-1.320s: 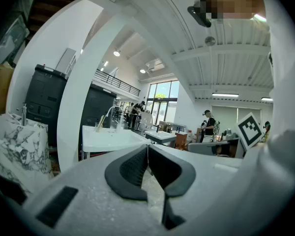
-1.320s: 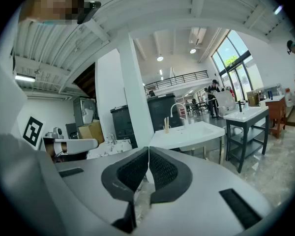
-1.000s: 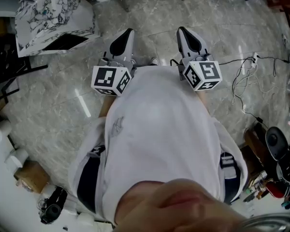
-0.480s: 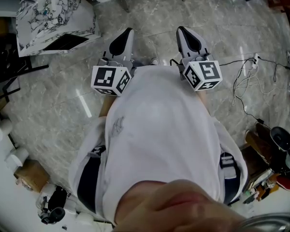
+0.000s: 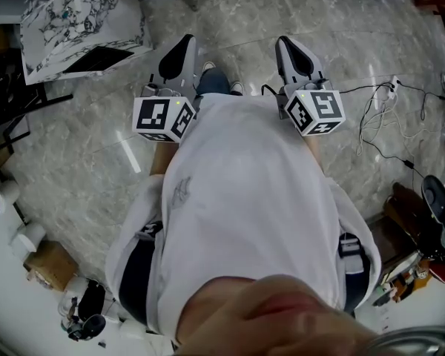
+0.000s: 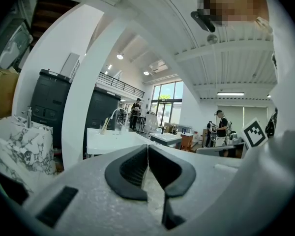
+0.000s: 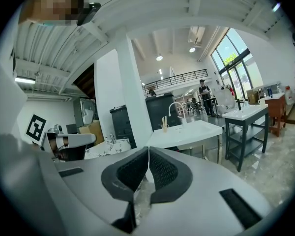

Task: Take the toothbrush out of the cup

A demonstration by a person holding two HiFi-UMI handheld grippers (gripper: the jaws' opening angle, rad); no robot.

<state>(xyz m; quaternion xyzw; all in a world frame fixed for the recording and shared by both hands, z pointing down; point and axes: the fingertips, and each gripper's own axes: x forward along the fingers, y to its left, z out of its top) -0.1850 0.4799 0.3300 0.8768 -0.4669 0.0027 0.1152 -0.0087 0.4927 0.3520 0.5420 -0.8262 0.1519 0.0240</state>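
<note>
Left gripper (image 6: 147, 147) and right gripper (image 7: 148, 150): ribbed black pads (image 6: 132, 168) clenched together, nothing between them. Toothbrush (image 7: 163, 120) stands upright in a small cup (image 7: 164, 128) on a smooth white basin (image 7: 196, 131), well ahead.

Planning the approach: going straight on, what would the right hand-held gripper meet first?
Probably the white washbasin counter holding the cup; nothing nearer shows, though depth is unclear.

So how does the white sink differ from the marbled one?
The white sink is plain; the marbled sink is grey-veined. The white sink carries a tall curved tap and the cup with what looks like the toothbrush; the marbled sink shows only a short tap, no cup in view. Both have a tap.
</note>
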